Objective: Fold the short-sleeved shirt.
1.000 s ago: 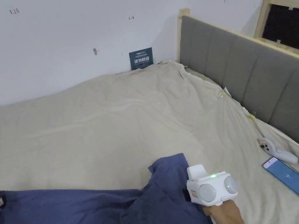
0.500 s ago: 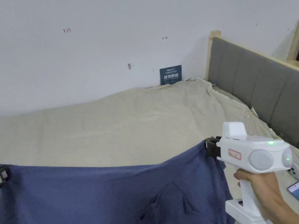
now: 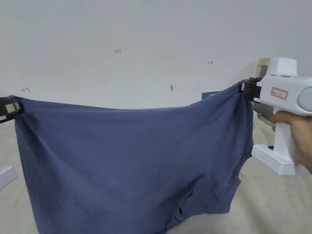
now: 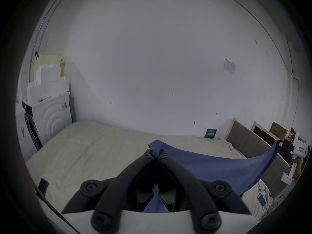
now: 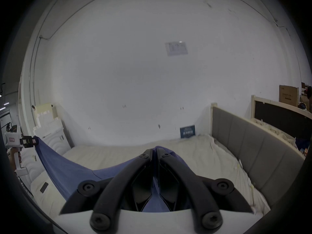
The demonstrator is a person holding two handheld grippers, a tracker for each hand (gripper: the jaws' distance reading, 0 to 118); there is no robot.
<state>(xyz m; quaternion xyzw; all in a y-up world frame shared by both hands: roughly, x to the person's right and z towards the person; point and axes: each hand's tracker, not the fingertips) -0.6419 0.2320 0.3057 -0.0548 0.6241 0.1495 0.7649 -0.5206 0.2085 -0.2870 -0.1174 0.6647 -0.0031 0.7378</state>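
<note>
Blue shirt (image 3: 128,158) stretched between left tongs (image 3: 9,108), right tongs (image 3: 248,90), wall writing illegible

A bed (image 4: 104,146) with a rumpled cream sheet (image 5: 199,153) carries everything. A dark phone (image 4: 43,185) lies flat near its left edge. Near the right edge, by the grey headboard (image 5: 249,146), lie a lit phone (image 4: 262,200) and a small white controller (image 4: 260,189).

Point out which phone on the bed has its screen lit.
The phone by the headboard: its screen glows blue. The other phone, beyond the shirt's far side, is dark.
</note>
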